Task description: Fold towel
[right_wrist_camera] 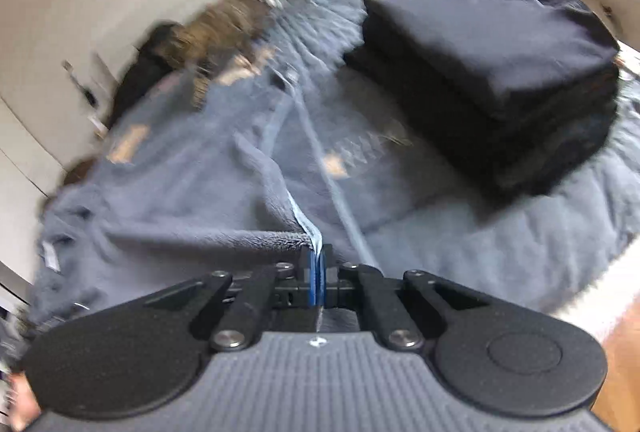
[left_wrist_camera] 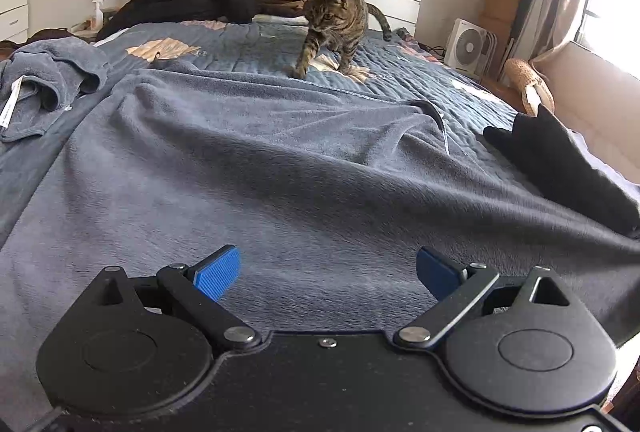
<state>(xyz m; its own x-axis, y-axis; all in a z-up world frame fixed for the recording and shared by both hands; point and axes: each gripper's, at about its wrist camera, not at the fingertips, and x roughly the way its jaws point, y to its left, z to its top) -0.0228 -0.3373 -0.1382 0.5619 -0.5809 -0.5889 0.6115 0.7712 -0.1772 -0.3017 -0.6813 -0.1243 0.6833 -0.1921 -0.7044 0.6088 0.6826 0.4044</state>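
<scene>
A large grey-blue fleece towel (left_wrist_camera: pixel 256 160) lies spread and rumpled over the bed. My left gripper (left_wrist_camera: pixel 328 272) hovers just above its near part, blue pads wide apart, nothing between them. In the right wrist view the same towel (right_wrist_camera: pixel 180 192) stretches away from me, and my right gripper (right_wrist_camera: pixel 319 264) is shut on its pale hemmed edge, which runs up between the blue pads. That view is blurred by motion.
A tabby cat (left_wrist_camera: pixel 332 24) stands on the quilted bedspread (left_wrist_camera: pixel 248 48) at the towel's far edge, blurred as the cat (right_wrist_camera: pixel 216 32) in the other view. A stack of folded dark towels (right_wrist_camera: pixel 500 72) sits at the right. Another grey towel (left_wrist_camera: pixel 48 80) is crumpled far left. A fan (left_wrist_camera: pixel 468 48) stands by the wall.
</scene>
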